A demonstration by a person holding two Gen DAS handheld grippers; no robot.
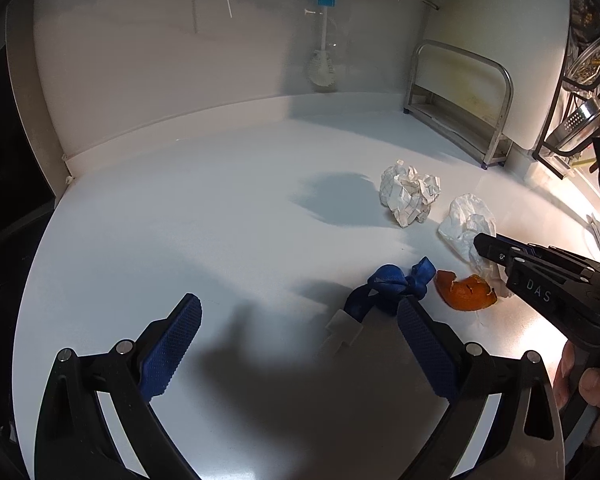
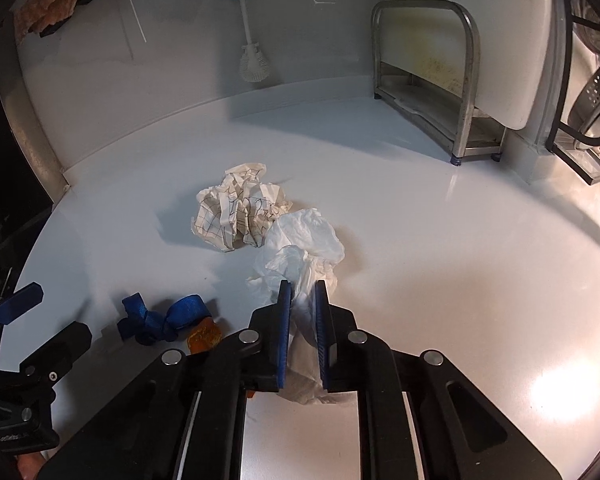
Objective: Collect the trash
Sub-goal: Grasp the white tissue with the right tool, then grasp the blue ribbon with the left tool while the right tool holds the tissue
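Ahead of the left wrist camera, the left claw is held wide apart over the white surface, where a crumpled paper ball, a blue strap and an orange peel are seen uncollected. From the right wrist view, the right claw is clamped on the white plastic bag, which lies on the surface; collection is judged barely begun.
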